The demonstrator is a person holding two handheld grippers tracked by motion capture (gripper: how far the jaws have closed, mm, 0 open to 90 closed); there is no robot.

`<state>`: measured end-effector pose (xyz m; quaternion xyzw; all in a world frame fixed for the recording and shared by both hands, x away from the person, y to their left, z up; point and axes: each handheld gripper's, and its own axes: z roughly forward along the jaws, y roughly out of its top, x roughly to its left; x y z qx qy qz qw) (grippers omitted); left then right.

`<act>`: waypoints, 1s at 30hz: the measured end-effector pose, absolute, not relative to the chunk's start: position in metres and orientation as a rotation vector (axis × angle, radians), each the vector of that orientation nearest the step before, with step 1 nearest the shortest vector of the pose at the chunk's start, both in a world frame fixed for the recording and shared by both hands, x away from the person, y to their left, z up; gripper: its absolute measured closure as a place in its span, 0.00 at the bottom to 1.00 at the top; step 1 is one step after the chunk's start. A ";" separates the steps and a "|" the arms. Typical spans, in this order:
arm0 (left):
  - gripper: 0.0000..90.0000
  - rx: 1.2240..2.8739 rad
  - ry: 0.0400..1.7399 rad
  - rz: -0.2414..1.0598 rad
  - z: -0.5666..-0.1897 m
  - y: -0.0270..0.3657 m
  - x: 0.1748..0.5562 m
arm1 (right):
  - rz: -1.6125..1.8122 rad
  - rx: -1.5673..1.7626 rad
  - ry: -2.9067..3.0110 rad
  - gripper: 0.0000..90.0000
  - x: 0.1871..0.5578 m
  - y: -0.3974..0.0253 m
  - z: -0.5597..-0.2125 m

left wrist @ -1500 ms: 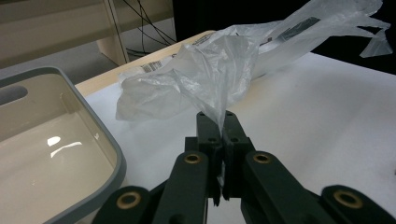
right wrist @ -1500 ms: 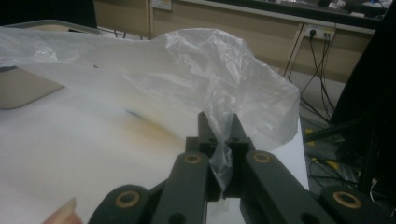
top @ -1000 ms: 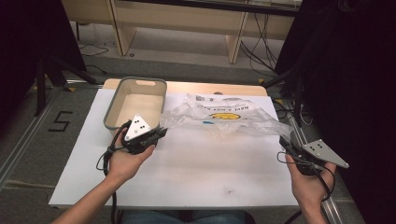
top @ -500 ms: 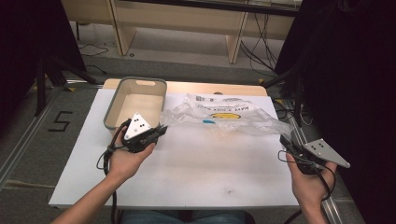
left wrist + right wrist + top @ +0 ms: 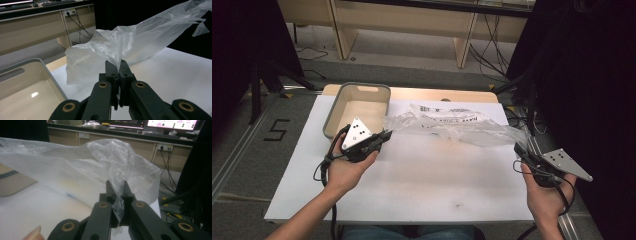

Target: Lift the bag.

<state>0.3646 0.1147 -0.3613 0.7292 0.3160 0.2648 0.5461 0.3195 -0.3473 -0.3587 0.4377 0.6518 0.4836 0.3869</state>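
A clear plastic bag [image 5: 452,125] with black print lies stretched across the back of the white table [image 5: 412,185]. My left gripper [image 5: 385,135] is shut on the bag's left end; in the left gripper view the film [image 5: 130,45] rises from between the closed jaws [image 5: 118,65]. At the table's right edge my right gripper [image 5: 518,146] is shut on the bag's right end, and the right gripper view has crumpled film [image 5: 117,165] pinched between its jaws [image 5: 117,186]. The bag hangs slightly lifted between both grippers.
A grey rectangular bin [image 5: 357,107], empty inside, stands at the back left of the table, just behind my left gripper [image 5: 22,85]. Beyond the table are wooden desk legs and cables on the floor [image 5: 492,55]. Dark curtains flank both sides.
Both grippers hold the bag's ends as before. The left gripper has shifted very slightly; the bag stays stretched between them.
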 end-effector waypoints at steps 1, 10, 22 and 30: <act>0.98 1.726 0.750 0.628 -0.360 0.114 0.364 | 1.233 1.113 1.656 1.00 0.319 -0.347 -0.358; 0.98 1.696 0.732 0.639 -0.350 0.114 0.362 | 1.247 1.098 1.631 1.00 0.316 -0.349 -0.350; 0.98 1.659 0.701 0.647 -0.335 0.114 0.356 | 1.274 1.081 1.605 1.00 0.314 -0.349 -0.339; 0.98 1.642 0.692 0.650 -0.328 0.114 0.354 | 1.289 1.075 1.591 1.00 0.314 -0.350 -0.334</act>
